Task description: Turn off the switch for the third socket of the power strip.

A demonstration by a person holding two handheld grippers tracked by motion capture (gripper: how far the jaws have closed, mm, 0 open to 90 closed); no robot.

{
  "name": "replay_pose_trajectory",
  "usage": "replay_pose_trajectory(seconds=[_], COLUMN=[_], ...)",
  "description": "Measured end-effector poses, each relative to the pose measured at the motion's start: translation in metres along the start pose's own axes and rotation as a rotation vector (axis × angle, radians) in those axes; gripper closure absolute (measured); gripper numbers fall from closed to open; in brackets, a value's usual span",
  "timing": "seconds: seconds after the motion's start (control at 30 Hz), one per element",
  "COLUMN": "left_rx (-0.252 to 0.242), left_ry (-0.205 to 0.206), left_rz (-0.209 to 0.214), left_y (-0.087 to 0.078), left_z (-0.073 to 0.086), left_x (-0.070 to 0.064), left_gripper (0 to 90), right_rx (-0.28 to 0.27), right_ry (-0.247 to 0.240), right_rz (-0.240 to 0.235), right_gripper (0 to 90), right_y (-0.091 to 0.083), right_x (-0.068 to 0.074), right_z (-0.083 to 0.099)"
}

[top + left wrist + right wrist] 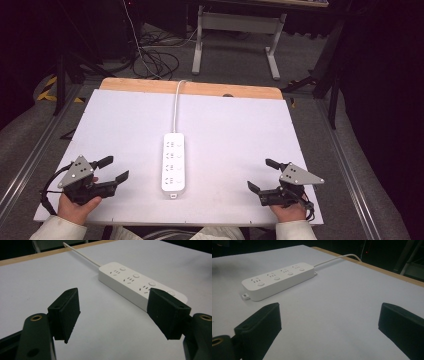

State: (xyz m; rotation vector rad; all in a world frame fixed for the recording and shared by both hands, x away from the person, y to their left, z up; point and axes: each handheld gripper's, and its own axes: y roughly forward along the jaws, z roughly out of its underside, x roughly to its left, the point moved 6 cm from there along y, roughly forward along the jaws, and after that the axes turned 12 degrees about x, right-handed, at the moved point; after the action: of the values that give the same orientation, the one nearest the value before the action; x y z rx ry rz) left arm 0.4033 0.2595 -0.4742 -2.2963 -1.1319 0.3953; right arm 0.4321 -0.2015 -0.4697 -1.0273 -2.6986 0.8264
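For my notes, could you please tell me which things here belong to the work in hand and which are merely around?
In hand: power strip, left gripper, right gripper, both open.
Merely around: white frame, floor cables.

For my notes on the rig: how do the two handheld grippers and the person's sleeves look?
Both the left gripper and the right gripper are black, each with two flat, blocky jaws, a grey three-cornered plate with small holes on top and a black cable trailing behind. Brass-coloured rings sit near the jaw bases. The sleeves are white.
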Motion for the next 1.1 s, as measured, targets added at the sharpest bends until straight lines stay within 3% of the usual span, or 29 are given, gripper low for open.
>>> replay_pose_trajectory(seconds=[0.03,0.27,0.4,0.47,0.6,0.97,1.1], left_rx=[0.007,0.016,0.014,0.013,0.011,0.036,0.034], left_ry=[0.016,0.052,0.04,0.036,0.028,0.042,0.033], left_rz=[-0.018,-0.04,-0.025,-0.008,0.01,-0.025,-0.003], left_y=[0.0,0.0,-0.002,-0.003,-0.004,-0.003,-0.007], left_z=[0.0,-0.001,-0.001,-0.002,-0.003,-0.007,-0.015], left_x=[0.0,-0.001,-0.001,-0.002,-0.004,-0.004,-0.004], left_gripper=[27.0,27.5,28.8,33.7,33.1,34.7,35.7], right_rx=[0.001,0.007,0.017,0.019,0.015,0.014,0.019], right_ry=[-0.002,-0.004,-0.002,-0.008,-0.006,-0.001,-0.006], right_rz=[0.001,-0.004,-0.024,-0.027,-0.028,-0.036,-0.051], right_gripper=[5.4,6.1,6.1,6.4,6.6,6.9,7.3], right_y=[0.0,0.001,0.003,0.004,0.003,0.004,0.005], right_x=[0.0,0.001,0.001,0.002,0.003,0.003,0.005], right_z=[0.0,0.001,0.001,0.001,0.001,0.001,0.001])
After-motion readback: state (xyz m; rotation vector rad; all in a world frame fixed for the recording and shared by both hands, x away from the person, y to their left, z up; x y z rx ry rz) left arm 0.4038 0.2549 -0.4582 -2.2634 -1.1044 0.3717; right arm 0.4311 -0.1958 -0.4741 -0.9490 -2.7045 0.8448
